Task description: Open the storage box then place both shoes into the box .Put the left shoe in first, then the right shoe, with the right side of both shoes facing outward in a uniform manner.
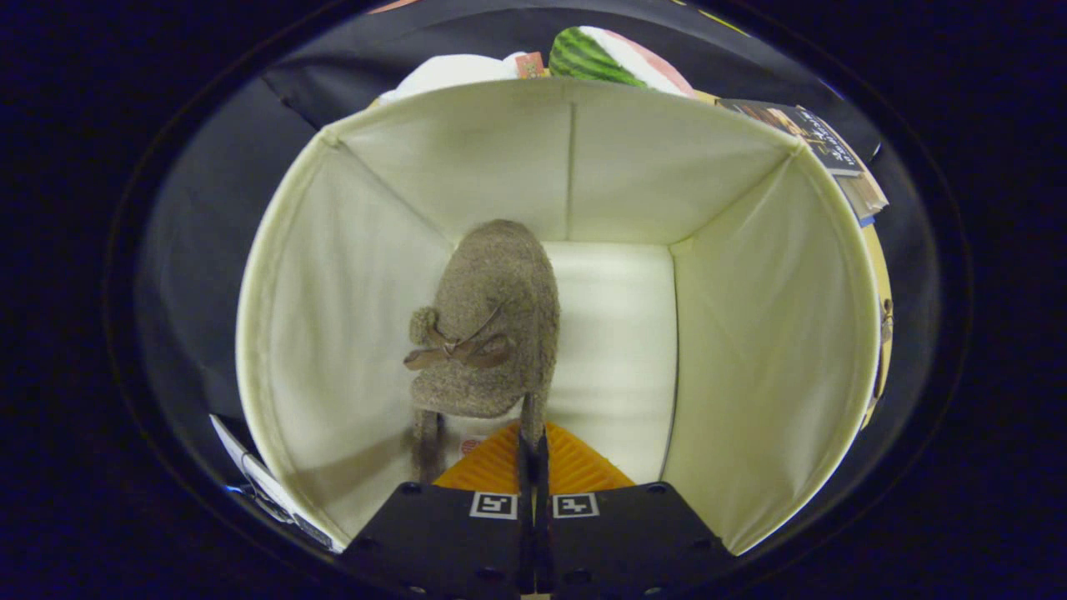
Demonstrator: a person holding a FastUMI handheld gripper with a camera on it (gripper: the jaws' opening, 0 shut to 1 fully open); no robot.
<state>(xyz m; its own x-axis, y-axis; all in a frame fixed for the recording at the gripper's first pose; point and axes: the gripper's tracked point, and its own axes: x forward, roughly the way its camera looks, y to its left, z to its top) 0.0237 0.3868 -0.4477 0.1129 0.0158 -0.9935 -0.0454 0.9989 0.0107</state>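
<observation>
We look down into an open cream fabric storage box [750,333], its four soft walls rising around a pale floor; the hand-held gripper [533,450] reaches in from the near side, its two fingers pressed together with barely a sliver of gap between them; we see them pinching the rear rim of a fuzzy grey-brown slipper shoe [492,325], so the hand-held gripper is closed on that shoe.

The shoe sits inside the box, toward its left half, just ahead of the fingertips; its rounded toe points away from us toward the far wall, and its heel opening is nearest the fingers; a small brown bow [458,350] with a pompom sits on its upper surface, on the side facing the left wall; we cannot tell whether the sole rests fully on the box floor or hangs slightly above it; the right half of the box floor, beyond and beside the fingers, is bare pale lining.

Beyond the far wall of the box we see a cushion [617,58] printed like a watermelon slice, and a white object [450,75] beside it; past the box's right far corner lie some books [825,142].
</observation>
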